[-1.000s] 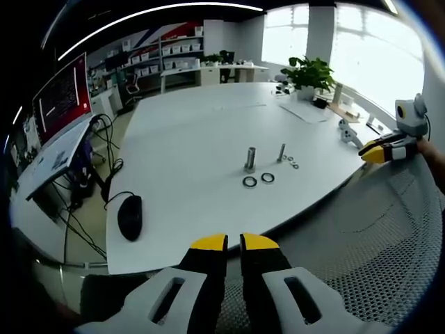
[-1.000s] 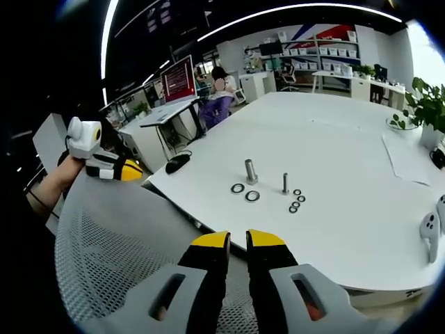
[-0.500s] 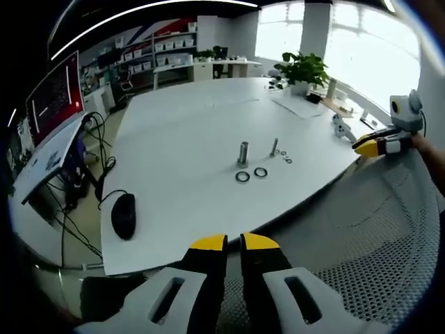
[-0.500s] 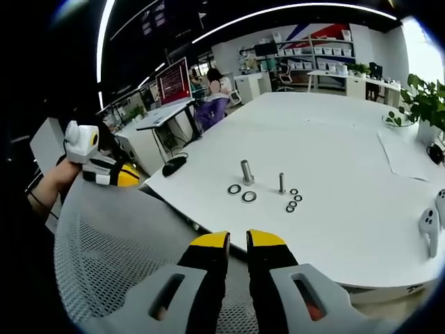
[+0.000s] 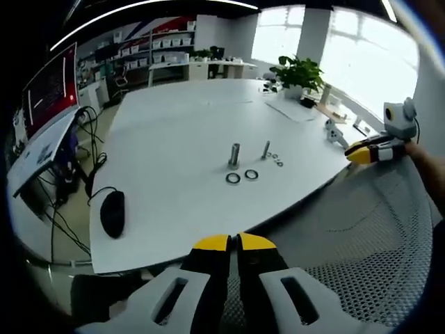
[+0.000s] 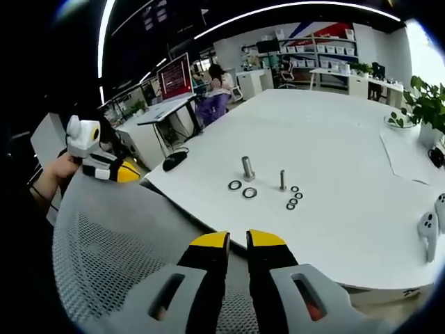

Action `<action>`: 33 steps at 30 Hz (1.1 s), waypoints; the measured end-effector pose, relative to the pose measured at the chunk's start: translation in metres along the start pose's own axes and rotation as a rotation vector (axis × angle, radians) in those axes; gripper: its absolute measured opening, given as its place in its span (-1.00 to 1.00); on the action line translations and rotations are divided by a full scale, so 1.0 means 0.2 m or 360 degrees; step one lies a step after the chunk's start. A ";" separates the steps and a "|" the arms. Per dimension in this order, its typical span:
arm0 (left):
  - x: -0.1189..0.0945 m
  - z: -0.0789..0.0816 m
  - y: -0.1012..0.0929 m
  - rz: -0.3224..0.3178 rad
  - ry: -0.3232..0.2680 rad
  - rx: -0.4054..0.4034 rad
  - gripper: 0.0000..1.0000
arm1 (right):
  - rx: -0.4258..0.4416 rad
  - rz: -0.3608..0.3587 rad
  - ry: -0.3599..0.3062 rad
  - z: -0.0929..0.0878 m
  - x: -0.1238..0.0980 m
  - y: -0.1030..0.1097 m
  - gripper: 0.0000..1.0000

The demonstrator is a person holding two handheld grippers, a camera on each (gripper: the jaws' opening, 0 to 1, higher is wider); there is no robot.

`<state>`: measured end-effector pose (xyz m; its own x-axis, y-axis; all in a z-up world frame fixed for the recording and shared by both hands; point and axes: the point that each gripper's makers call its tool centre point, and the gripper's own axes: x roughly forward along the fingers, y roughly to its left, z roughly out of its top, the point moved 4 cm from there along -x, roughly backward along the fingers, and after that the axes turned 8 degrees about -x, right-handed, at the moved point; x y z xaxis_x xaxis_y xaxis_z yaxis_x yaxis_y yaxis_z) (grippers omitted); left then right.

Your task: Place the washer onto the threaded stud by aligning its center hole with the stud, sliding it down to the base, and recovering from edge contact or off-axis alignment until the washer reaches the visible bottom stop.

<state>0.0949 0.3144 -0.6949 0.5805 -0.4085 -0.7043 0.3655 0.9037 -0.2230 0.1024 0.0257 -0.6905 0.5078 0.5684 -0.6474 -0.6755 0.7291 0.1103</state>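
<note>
On the white table [image 5: 174,132] stand a thick threaded stud [image 5: 234,154] and a thin stud [image 5: 265,149]. Two large washers [image 5: 233,178] lie in front of the thick stud, and several small washers [image 5: 274,159] lie beside the thin one. My left gripper [image 5: 233,242] is shut on nothing, held back over a mesh chair, far from the parts. The right gripper view gives the same set: thick stud [image 6: 247,168], thin stud [image 6: 282,180], large washers [image 6: 249,193], small washers [image 6: 293,198]. My right gripper [image 6: 238,240] is shut and empty too, well short of the table edge.
A grey mesh chair back [image 6: 118,257] lies between both grippers and the table. A black mouse [image 5: 111,213] sits near the left edge, a white controller [image 6: 427,233] and a potted plant [image 5: 299,69] farther off. A person [image 6: 215,87] sits at a far desk.
The left jaws have drawn a little closer together. Both views have shifted slightly with the hands. The studs and washers have stayed put on the table.
</note>
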 end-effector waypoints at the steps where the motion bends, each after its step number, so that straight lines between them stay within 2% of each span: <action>1: 0.00 0.00 0.00 -0.0001 0.0001 -0.0002 -0.98 | -0.0075 0.0077 0.0052 0.00 0.01 0.02 -0.74; 3: 0.00 0.00 0.00 -0.0001 0.0008 -0.0003 -0.98 | -0.0183 0.0165 0.0113 0.00 0.02 0.03 -0.75; 4: 0.00 0.00 0.01 0.0003 0.0013 -0.0012 -0.98 | -0.0206 0.0160 0.0128 0.00 0.02 0.02 -0.75; 8: 0.00 0.00 0.00 -0.0019 -0.0005 -0.0019 -0.98 | -0.0193 0.0298 0.0130 0.07 0.04 -0.03 -0.74; 11: 0.00 0.00 -0.01 -0.0014 -0.0011 -0.0010 -0.98 | -0.0227 0.0298 0.0127 0.14 0.08 -0.10 -0.74; 13: 0.00 0.02 -0.02 -0.0037 -0.0048 0.0078 -0.98 | -0.0272 0.0310 0.0135 0.18 0.11 -0.14 -0.74; 17: 0.01 0.00 0.00 0.0007 -0.0011 -0.0027 -0.99 | -0.0427 0.0341 0.0221 0.23 0.18 -0.22 -0.74; 21: 0.00 0.01 0.00 0.0013 -0.0024 -0.0013 -0.98 | -0.0551 0.0364 0.0292 0.27 0.26 -0.27 -0.74; 25: 0.00 0.01 0.00 0.0024 -0.0034 -0.0021 -0.99 | -0.0616 0.0402 0.0359 0.28 0.35 -0.31 -0.74; 29: 0.01 0.02 0.00 0.0016 -0.0056 -0.0009 -0.98 | -0.0711 0.0444 0.0483 0.25 0.42 -0.34 -0.74; 30: 0.00 0.01 0.00 0.0017 -0.0056 -0.0012 -0.98 | -0.0770 0.0467 0.0530 0.23 0.45 -0.35 -0.74; 33: 0.01 0.01 0.00 0.0030 -0.0060 -0.0016 -0.96 | -0.0780 0.0490 0.0570 0.21 0.49 -0.36 -0.70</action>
<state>0.0977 0.3132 -0.6945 0.6143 -0.3960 -0.6825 0.3470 0.9124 -0.2170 0.2232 0.0456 -0.7306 0.1025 0.4994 -0.8603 -0.9679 0.2495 0.0295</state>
